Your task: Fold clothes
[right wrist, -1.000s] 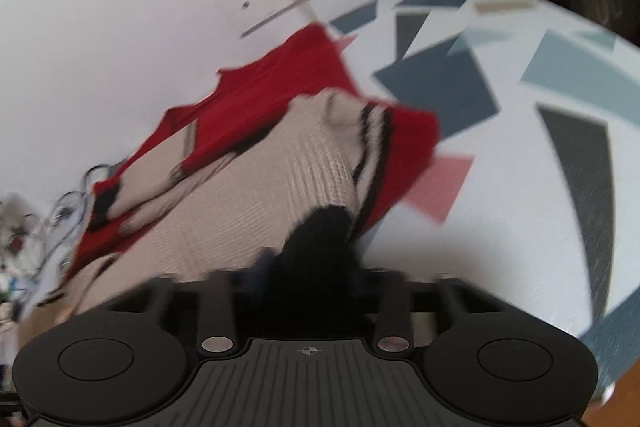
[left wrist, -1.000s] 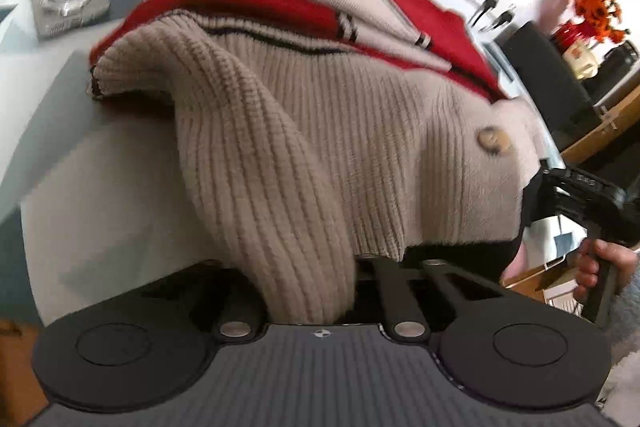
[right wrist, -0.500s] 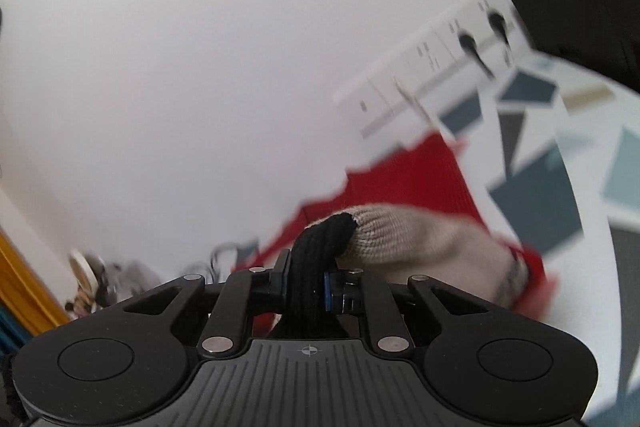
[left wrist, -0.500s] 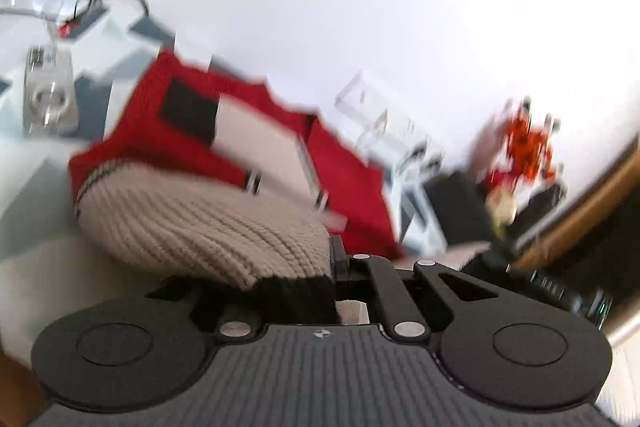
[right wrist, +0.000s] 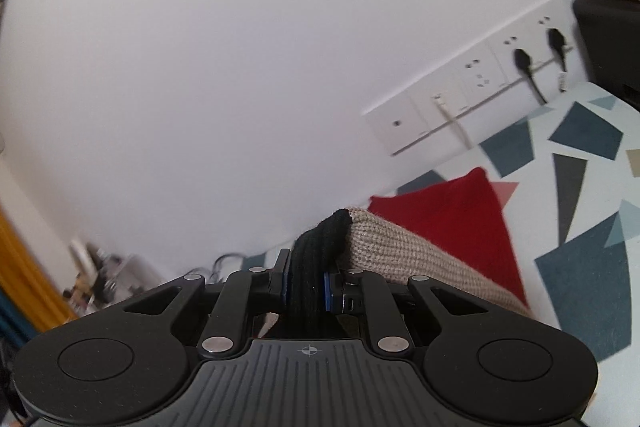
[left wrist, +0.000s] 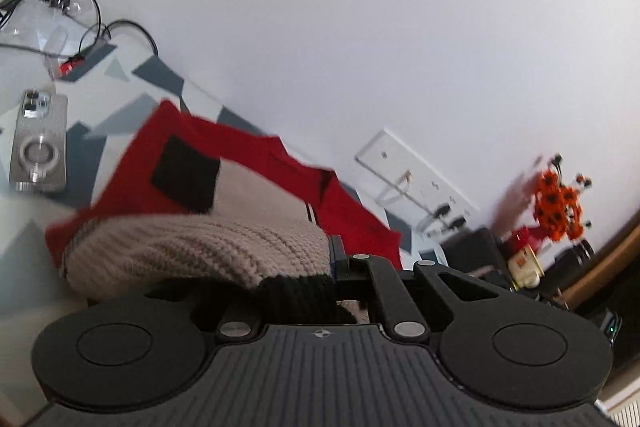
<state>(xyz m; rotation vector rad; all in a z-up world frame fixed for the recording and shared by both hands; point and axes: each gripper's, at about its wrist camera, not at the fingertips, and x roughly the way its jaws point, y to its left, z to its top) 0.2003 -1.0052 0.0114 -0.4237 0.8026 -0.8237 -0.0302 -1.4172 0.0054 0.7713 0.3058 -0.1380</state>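
Plenty of open air above the table (right wrist: 592, 235), nothing but blank white wall (left wrist: 360, 27) up there. Tight along the back edge though: socket strip (right wrist: 472, 99) with two black plugs (right wrist: 524, 61) sticking out just past the red part of the sweater (right wrist: 460, 211). Black box (right wrist: 608, 39) in the far right corner, with a red vase of orange flowers (left wrist: 558, 203) crowding that end. On the left side, a phone (left wrist: 38, 147) lying flat just beside the sweater, cables (left wrist: 80, 23) looping behind it. Bare patterned tabletop to the right of the sweater, free to pass. Both grippers clamped on the black hem (right wrist: 316, 267), so blocked in front by the knit itself.
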